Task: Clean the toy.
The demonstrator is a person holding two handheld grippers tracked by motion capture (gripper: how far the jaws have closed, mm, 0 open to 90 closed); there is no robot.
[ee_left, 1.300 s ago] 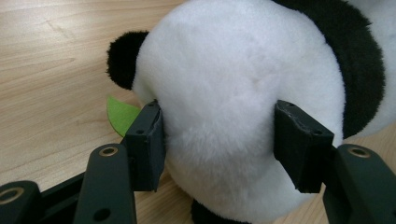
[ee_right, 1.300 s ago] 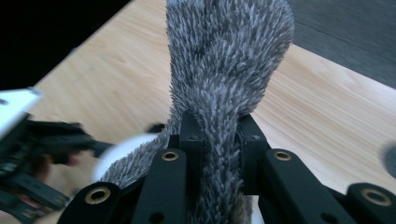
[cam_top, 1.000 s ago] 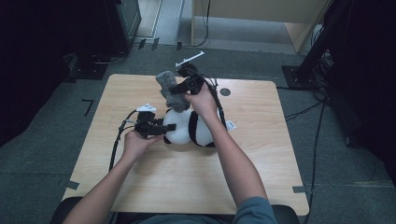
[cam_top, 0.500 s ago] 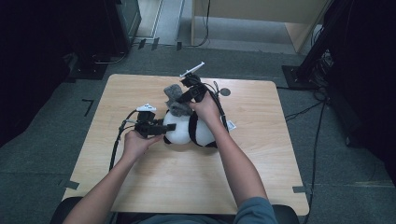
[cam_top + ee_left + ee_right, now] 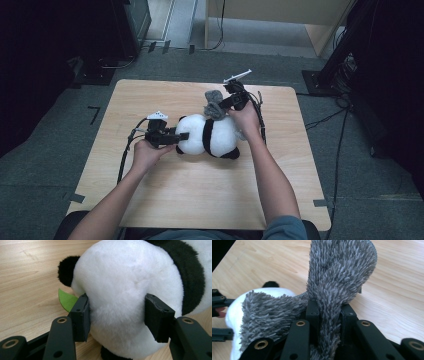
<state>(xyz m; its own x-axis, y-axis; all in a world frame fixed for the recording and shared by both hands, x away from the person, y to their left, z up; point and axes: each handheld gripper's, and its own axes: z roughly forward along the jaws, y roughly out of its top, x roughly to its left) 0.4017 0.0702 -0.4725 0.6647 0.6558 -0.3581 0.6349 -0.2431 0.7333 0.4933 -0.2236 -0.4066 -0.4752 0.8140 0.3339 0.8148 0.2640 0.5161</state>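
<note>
The black-and-white plush panda toy lies on its side near the middle of the light wooden table, its round white head toward the person's left. A shaggy grey piece of fabric, soft and long-piled like a small garment or scarf, is draped partly over the toy's upper side, with the rest standing up off it.

The left gripper is clenched on the panda's white head: in the left gripper view both black pads press into the plush on either side, and a small green felt leaf shows just beside the near jaw. The right gripper is clamped tight on a fold of the grey fabric; in the right gripper view the pile bulges out above and below the jaws, and one end trails onto the panda's white back.

As a judgement, the work of dressing or covering the toy is mid-way. The toy is steadied and the fabric is gripped and touching it, but it is not yet spread, wrapped or settled around the body. What remains seems to be pulling the fabric across the panda, seating it, and then letting go with both grippers.
</note>
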